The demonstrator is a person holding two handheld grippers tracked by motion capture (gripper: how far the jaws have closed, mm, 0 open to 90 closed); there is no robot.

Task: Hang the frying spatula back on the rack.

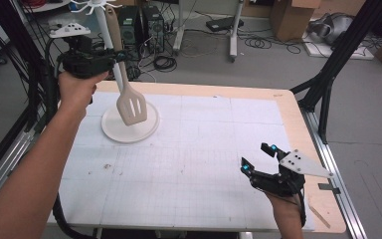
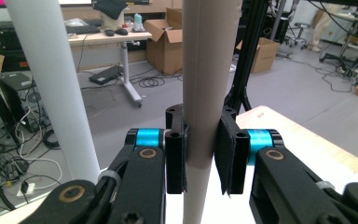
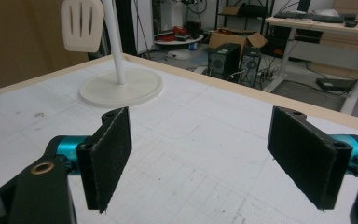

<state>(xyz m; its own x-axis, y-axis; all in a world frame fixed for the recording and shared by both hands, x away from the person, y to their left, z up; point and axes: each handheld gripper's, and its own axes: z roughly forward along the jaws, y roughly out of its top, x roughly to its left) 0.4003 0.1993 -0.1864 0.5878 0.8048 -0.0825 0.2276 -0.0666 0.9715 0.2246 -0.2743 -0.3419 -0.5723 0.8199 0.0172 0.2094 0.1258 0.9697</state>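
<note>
A beige slotted spatula hangs blade-down above the round white base of a hook stand at the table's back left. My left gripper is shut on its handle, which runs upright between the black pads. The stand's white pole rises just left of the handle. My right gripper rests low near the table's front right, open, its pads wide apart with nothing between them. From there the spatula blade and the stand base lie far ahead.
The white gridded mat covers the wooden table. Black frame legs stand right of the table. Cables, computer towers and cardboard boxes lie on the floor behind.
</note>
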